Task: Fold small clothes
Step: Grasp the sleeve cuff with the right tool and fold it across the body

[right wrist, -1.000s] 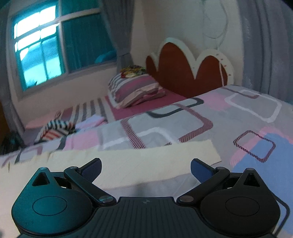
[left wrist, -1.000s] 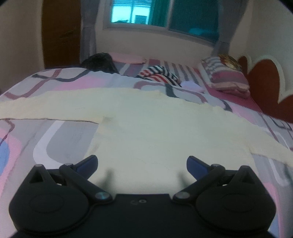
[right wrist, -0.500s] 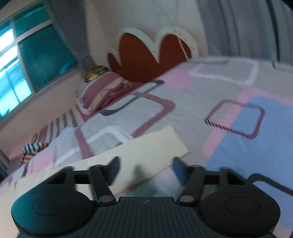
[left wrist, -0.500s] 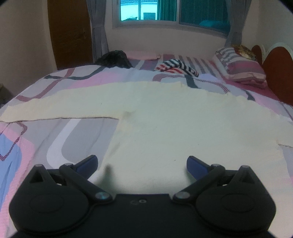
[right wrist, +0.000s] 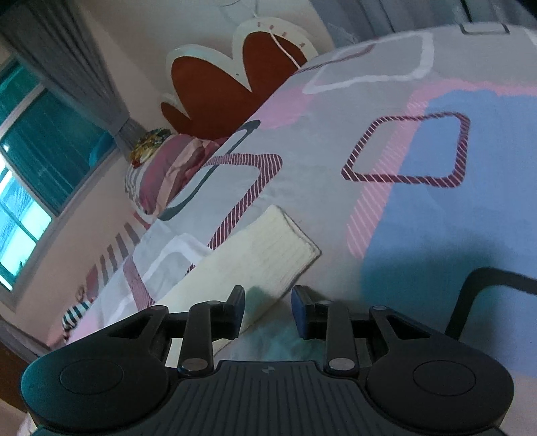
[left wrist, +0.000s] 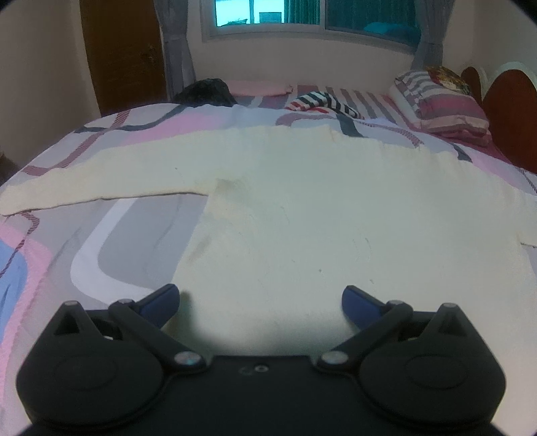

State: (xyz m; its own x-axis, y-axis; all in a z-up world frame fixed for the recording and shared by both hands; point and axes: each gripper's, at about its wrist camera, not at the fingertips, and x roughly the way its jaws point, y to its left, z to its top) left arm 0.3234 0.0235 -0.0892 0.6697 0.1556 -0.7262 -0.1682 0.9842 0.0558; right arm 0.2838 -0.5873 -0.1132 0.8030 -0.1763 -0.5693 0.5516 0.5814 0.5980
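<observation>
Overhead-lit, patterned bedspread [left wrist: 110, 234] beneath window [left wrist: 268, 13].

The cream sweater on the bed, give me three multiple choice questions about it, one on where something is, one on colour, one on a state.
1. Where does the striped garment lie?
A. beyond the cream sweater, toward the window
B. on top of the sweater
C. between the left gripper's fingers

2. What colour are the finger pads of the left gripper?
A. red
B. blue
C. yellow

3. How does the sweater lie?
A. rolled into a ball
B. folded in half
C. spread flat, sleeves out to the sides

Answers:
1 A: in the left wrist view it sits farther up the bed, clear of the sweater.
2 B: both pads show blue against the black arms.
3 C: the body lies flat and a sleeve runs out each way; the right sleeve's cuff lies ahead of the right gripper.
</observation>
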